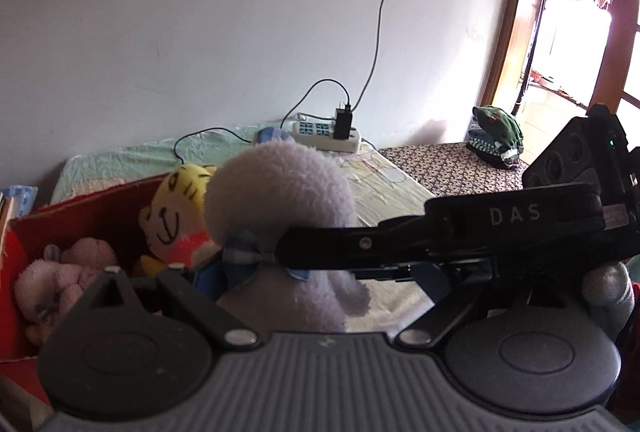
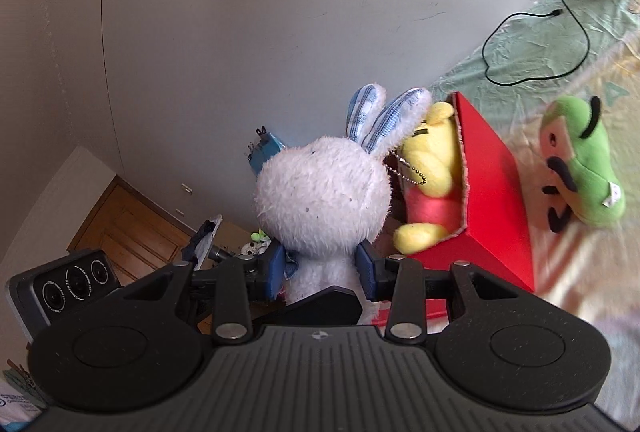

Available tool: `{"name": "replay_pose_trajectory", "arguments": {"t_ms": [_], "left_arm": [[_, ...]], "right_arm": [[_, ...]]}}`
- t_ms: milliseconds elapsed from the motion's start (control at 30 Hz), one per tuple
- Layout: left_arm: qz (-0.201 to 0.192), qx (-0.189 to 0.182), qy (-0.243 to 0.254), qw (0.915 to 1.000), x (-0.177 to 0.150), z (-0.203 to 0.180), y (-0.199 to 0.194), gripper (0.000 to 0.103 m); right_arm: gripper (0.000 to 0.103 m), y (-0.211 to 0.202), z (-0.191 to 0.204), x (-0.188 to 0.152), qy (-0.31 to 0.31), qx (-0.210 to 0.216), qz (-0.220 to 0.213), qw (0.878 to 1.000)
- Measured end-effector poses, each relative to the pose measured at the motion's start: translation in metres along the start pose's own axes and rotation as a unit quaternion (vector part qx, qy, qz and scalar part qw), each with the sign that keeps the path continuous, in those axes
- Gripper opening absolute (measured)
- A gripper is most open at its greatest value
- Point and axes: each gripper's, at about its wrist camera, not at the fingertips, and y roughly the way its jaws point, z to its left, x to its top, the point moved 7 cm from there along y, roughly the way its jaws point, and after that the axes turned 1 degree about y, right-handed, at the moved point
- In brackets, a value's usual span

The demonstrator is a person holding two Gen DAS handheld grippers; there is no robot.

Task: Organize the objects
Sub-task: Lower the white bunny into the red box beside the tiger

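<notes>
The right gripper (image 2: 322,266) squeezes the white bunny (image 2: 323,198) by its neck, one blue pad (image 2: 276,266) on each side, so its jaws are only a little way apart and the bunny is up off the bed. The bunny has blue striped ears (image 2: 386,120) and a blue checked bow (image 1: 242,252). In the left wrist view the right gripper reaches in from the side, and the white letters "DAS" (image 1: 515,215) are on its black arm. The left gripper (image 1: 280,272) has its jaws wide apart, and the bunny sits between them; I cannot tell if they touch it. Just behind the bunny is a red box (image 2: 494,188) on the bed. A yellow tiger toy (image 1: 176,216) with a red shirt and a smiling face is in the box, and a pink fluffy toy (image 1: 60,280) lies next to it. A green toy (image 2: 580,168) with a black moustache lies on the bed sheet (image 2: 532,44) beside the box. Further off, by the wall, is a white power strip (image 1: 326,134) with a black charger (image 1: 343,120) plugged in. A green cap (image 1: 500,124) sits on folded clothes on a spotted table (image 1: 432,164).
</notes>
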Motion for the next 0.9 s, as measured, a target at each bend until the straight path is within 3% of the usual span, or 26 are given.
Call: {"name": "replay_pose_trajectory", "arguments": {"t_ms": [367, 900], "left_arm": [[-0.011, 0.051, -0.037, 0.9979, 0.001, 0.041, 0.002, 0.092], [0.012, 0.068, -0.096, 0.9930, -0.006, 0.089, 0.043, 0.094]], "right_arm": [[0.041, 0.043, 0.006, 0.013, -0.038, -0.013, 0.018, 0.999], [0.042, 0.090, -0.014, 0.024, -0.038, -0.046, 0.058, 0.997]]}}
